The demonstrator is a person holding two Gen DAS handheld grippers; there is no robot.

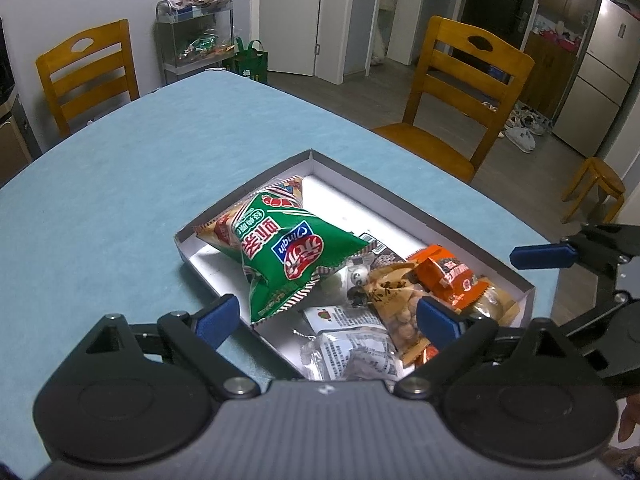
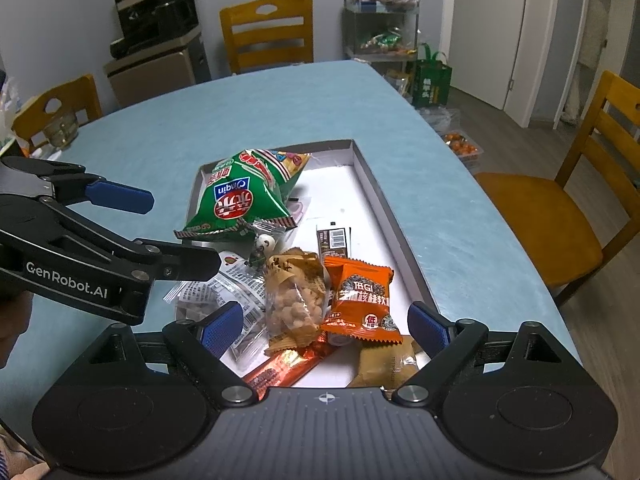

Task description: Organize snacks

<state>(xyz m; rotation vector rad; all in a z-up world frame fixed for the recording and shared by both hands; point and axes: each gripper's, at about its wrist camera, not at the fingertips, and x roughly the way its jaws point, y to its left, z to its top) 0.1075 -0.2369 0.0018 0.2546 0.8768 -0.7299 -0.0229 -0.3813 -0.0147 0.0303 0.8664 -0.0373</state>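
Note:
A shallow white box [image 1: 400, 196] lies on the blue table and holds several snacks. A puffed green chip bag [image 1: 288, 252] lies on an orange-patterned bag at its far end. Nearer me are a tan bag of nuts [image 1: 396, 300], an orange packet [image 1: 452, 276] and clear white-printed packets [image 1: 352, 344]. My left gripper [image 1: 326, 318] is open above the box's near end, holding nothing. The right wrist view shows the same box [image 2: 384, 216], green bag [image 2: 236, 200], nut bag [image 2: 296, 296], orange packet [image 2: 360, 300] and a red foil bar [image 2: 288, 368]. My right gripper [image 2: 325, 328] hangs open and empty over them, with the left gripper [image 2: 168, 232] beside it.
Wooden chairs [image 1: 460, 92] [image 2: 268, 32] stand around the table. A glass dish [image 2: 60, 130] sits near the table's far left edge. A metal cart with bags [image 2: 380, 28] and a green tote [image 2: 432, 76] stand by the wall. Blue tablecloth [image 1: 120, 184] surrounds the box.

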